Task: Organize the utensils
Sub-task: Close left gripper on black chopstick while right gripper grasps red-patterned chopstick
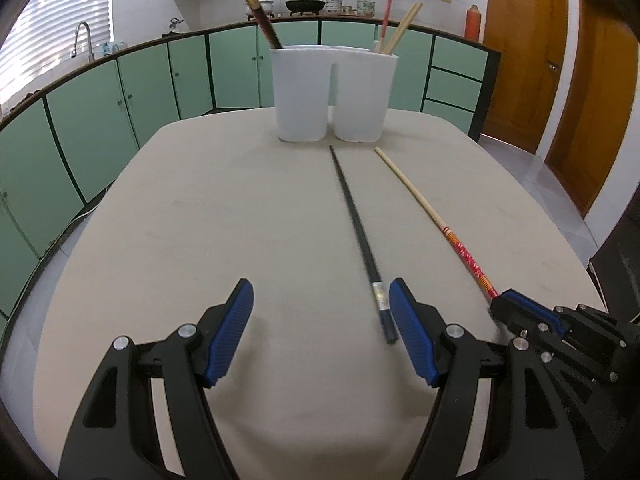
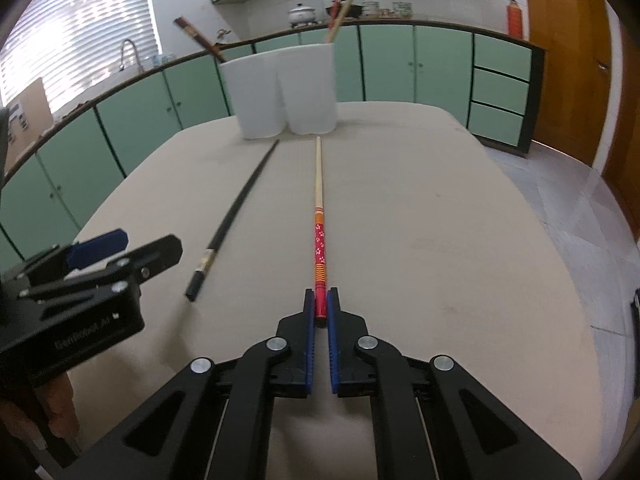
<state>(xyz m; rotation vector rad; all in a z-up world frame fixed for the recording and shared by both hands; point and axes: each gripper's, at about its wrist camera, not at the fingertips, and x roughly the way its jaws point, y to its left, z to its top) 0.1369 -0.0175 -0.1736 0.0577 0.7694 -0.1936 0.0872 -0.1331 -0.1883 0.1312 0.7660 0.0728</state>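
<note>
A white two-part utensil holder (image 1: 332, 92) stands at the far side of the beige table (image 1: 200, 220); it also shows in the right wrist view (image 2: 286, 94). Dark chopsticks stick out of its left cup, light and red ones out of its right cup. A black chopstick (image 1: 358, 232) (image 2: 236, 210) lies on the table. My left gripper (image 1: 322, 304) is open, its right finger just beside the black chopstick's near end. My right gripper (image 2: 320, 312) is shut on the red end of a red-and-wood chopstick (image 2: 319, 216) (image 1: 436, 220) that lies on the table.
Green kitchen cabinets (image 1: 120, 92) curve round behind the table, with a sink tap (image 1: 82, 38) at the left and pots on the counter. Wooden doors (image 1: 560, 60) are at the right. The left gripper's body shows in the right wrist view (image 2: 80, 280).
</note>
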